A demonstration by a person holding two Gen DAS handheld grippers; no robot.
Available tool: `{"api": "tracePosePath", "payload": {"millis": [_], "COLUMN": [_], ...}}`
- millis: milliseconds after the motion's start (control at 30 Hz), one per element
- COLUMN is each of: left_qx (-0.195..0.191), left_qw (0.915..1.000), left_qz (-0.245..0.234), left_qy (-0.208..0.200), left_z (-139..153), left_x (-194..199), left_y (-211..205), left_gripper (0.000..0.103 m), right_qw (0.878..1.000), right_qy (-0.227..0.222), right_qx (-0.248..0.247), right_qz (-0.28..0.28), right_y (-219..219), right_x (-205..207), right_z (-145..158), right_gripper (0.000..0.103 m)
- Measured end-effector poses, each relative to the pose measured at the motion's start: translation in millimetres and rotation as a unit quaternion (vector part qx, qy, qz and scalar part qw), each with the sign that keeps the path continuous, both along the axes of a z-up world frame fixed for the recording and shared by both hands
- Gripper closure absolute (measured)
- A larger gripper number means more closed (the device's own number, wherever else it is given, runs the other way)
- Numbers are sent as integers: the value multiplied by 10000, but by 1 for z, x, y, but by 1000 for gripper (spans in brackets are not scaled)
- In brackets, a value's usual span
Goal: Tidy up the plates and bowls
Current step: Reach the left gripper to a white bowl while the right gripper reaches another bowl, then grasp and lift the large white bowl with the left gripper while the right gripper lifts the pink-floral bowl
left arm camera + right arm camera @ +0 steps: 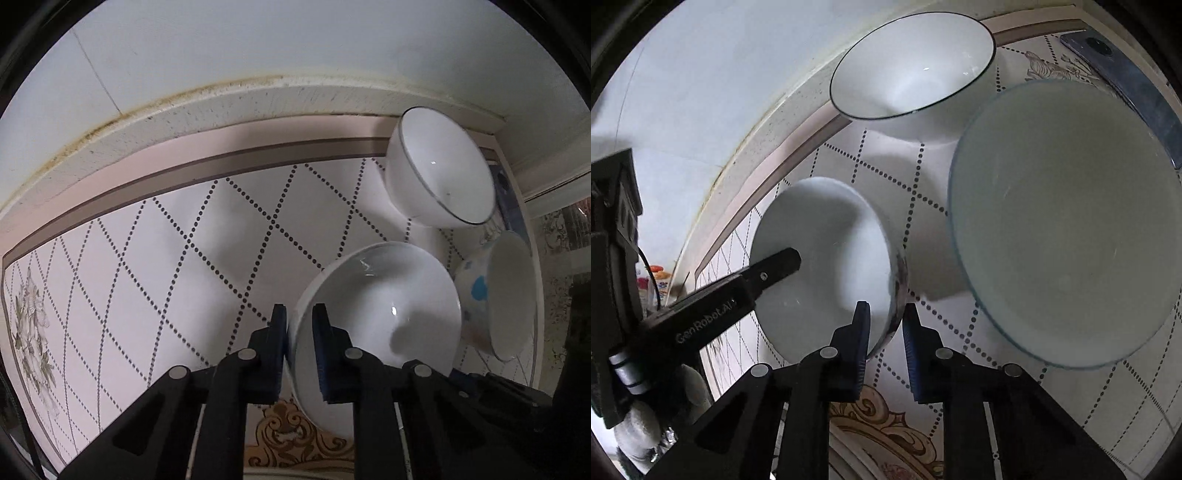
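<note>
Gripping one white bowl (384, 314) by opposite rim walls: left gripper (299, 354) clamped on the near-left rim, right gripper (886, 347) pinching the other side. Sitting on the dotted tablecloth (147, 258), beside a blue-spotted bowl (495, 295). Behind, by the wall, a dark-rimmed bowl (439, 166); a phone (1126, 74) beyond.

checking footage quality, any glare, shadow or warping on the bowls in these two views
Left wrist view: fisheye bends the counter edge; small glints inside the gripped white bowl, plus a dark shadow patch. Right wrist view: the large bowl looks soft and hazy; the gripped bowl casts a shadow on the tablecloth.
</note>
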State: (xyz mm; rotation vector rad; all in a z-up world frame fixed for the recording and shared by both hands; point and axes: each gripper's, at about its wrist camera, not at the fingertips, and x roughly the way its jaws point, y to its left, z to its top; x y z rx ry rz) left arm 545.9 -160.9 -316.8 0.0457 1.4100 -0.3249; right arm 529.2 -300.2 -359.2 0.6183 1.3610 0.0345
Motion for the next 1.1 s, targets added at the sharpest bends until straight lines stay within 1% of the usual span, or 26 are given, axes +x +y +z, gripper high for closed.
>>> {"api": "tracePosePath", "payload": {"millis": [100,233,300,400,500,633,700,767,933,1033,1100], "left_qx": [-60,-145,-243,-380,-401,-432,-398,-281,-155,-111,-81], "left_qw": [9999,9993,9990,9984,9978,9966,9959,9953,9947,9944,9941], "left_qz": [-18,-178,-257,-382,-518,-698,-790,-891,-956,-991,-1020], "left_qy": [-133,-298,-279,-193,-139,77,215,252,340,359,371], "left_z": [21,48,58,64,62,46,34,26,13,10,9], "left_x": [-18,-49,-62,-87,-116,-143,-152,-161,-168,-169,-168], "left_y": [0,-3,-3,-13,-31,-45,-54,-63,-78,-84,-87], "left_gripper": [91,91,91,91,91,91,91,91,91,91,91], "right_qw": [9999,9995,9991,9985,9982,9975,9974,9974,9974,9977,9978], "right_qy": [-40,-167,-222,-261,-200,-17,110,198,338,374,386], "right_qx": [96,48,9,-63,-130,-261,-264,-246,-241,-203,-185], "right_qz": [37,253,369,467,553,655,658,646,585,536,509], "right_y": [1,5,2,-5,-16,-31,-44,-51,-66,-79,-82], "right_x": [-9,-28,-43,-60,-84,-122,-140,-152,-173,-187,-189], "right_z": [7,30,43,56,61,61,52,45,26,20,16], "right_gripper": [84,84,84,84,84,84,84,84,84,84,84]}}
